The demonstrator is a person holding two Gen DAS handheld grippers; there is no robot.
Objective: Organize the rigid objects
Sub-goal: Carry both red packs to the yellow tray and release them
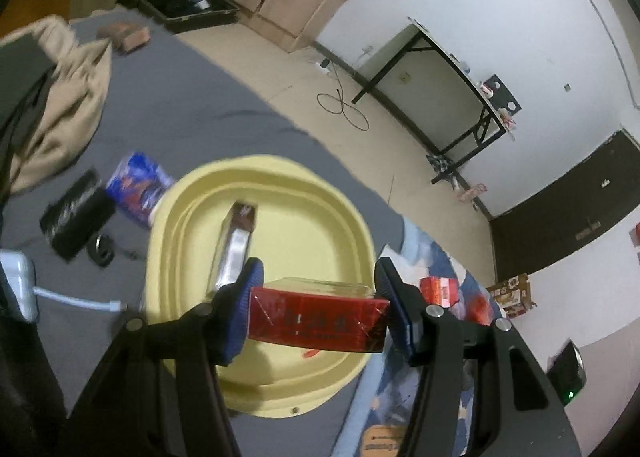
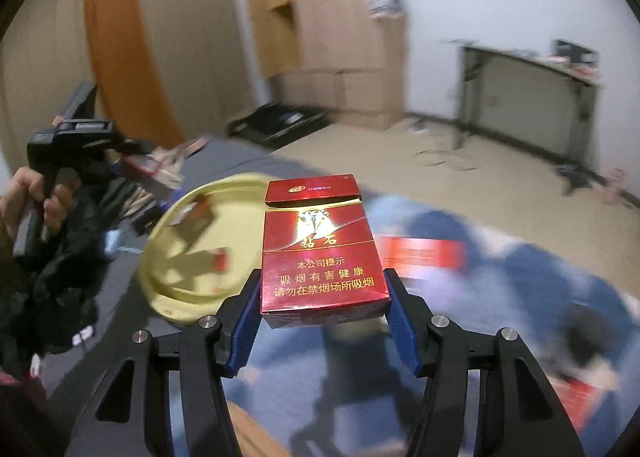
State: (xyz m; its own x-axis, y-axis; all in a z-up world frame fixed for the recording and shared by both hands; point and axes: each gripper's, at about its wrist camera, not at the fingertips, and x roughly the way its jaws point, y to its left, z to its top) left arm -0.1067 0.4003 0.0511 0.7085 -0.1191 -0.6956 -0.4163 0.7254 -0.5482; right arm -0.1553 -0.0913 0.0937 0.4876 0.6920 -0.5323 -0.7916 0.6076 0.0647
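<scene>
My left gripper [image 1: 318, 315] is shut on a red cigarette pack [image 1: 316, 321], held on its side above the near part of a yellow basin [image 1: 176, 241]. A brown and silver pack [image 1: 234, 245] lies inside the basin. My right gripper [image 2: 322, 307] is shut on another red cigarette pack [image 2: 320, 253] with gold lettering, face up, to the right of the basin [image 2: 168, 281]. The left gripper [image 2: 132, 167] shows at the left of the right wrist view, held by a hand.
The basin sits on a grey bed sheet [image 1: 168, 113]. A blue snack bag [image 1: 138, 185], a black box [image 1: 76, 213] and a white charger [image 1: 18, 281] lie left of it. Another red pack [image 1: 438, 289] lies on a blue patterned blanket [image 2: 500, 297] to the right.
</scene>
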